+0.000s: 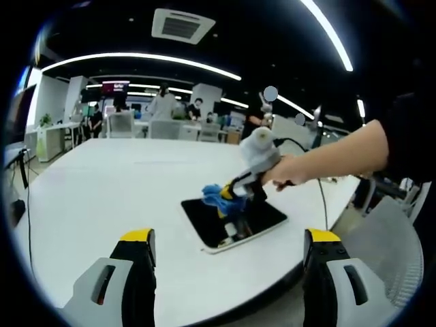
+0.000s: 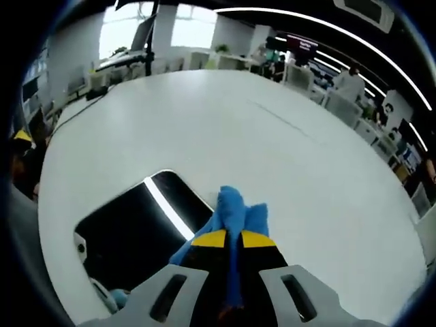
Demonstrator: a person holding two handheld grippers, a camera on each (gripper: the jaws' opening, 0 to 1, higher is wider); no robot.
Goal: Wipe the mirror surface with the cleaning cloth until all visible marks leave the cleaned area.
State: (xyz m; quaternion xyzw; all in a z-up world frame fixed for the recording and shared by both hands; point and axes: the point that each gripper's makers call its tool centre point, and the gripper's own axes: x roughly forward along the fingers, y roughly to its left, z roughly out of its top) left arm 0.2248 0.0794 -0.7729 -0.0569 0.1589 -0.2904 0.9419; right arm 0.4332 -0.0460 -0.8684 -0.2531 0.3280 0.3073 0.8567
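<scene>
A flat rectangular mirror with rounded corners and a pale rim (image 1: 235, 221) lies on the round white table (image 1: 102, 197). The right gripper (image 2: 231, 240), jaws pressed together, pinches a crumpled blue cleaning cloth (image 2: 235, 208) at the mirror's edge, a hand (image 1: 289, 170) holding it. The left gripper (image 1: 228, 244) hovers near, jaws spread wide, holding nothing.

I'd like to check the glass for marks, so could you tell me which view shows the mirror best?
The left gripper view: the whole mirror lies flat on the table, every edge visible. In the right gripper view the mirror looms closer, but the right gripper and blue cloth cover one side.
</scene>
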